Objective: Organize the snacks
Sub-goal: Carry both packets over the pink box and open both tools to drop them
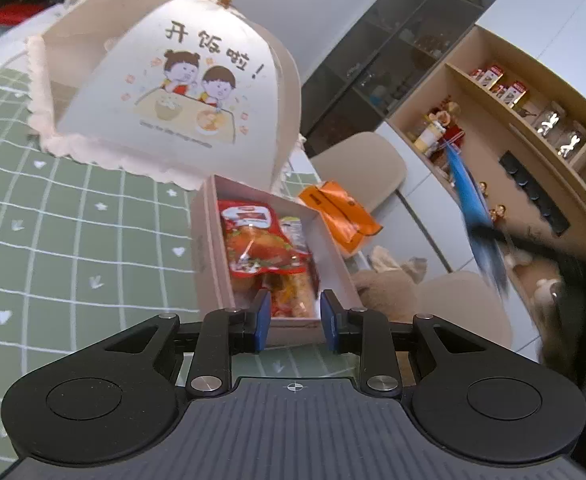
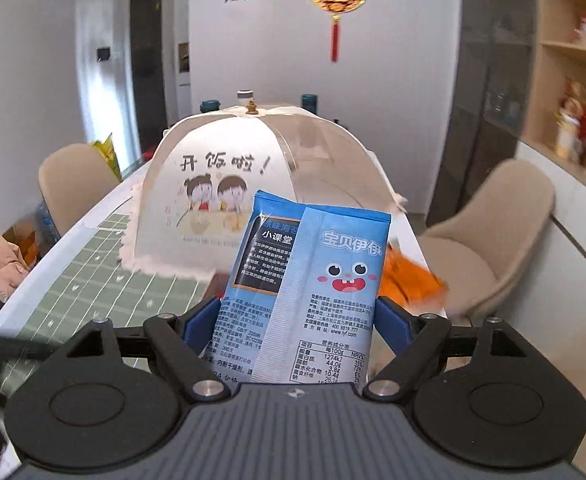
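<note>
A pale open box (image 1: 207, 240) lies on the table and holds red snack packets (image 1: 259, 248). My left gripper (image 1: 295, 320) is open and empty, just above the box's near end. My right gripper (image 2: 295, 320) is shut on a blue snack packet (image 2: 313, 280) with a cartoon face, held upright above the table. In the left wrist view the same blue packet (image 1: 473, 208) shows blurred in the air to the right of the box. An orange packet (image 1: 339, 216) lies just beyond the box near the table's right edge; it also shows in the right wrist view (image 2: 409, 276).
A white dome food cover (image 1: 165, 92) with cartoon children stands behind the box, also in the right wrist view (image 2: 229, 176). The table has a green checked cloth (image 1: 73, 240). Beige chairs (image 2: 489, 236) stand at the table's sides. Shelves (image 1: 533, 120) line the right wall.
</note>
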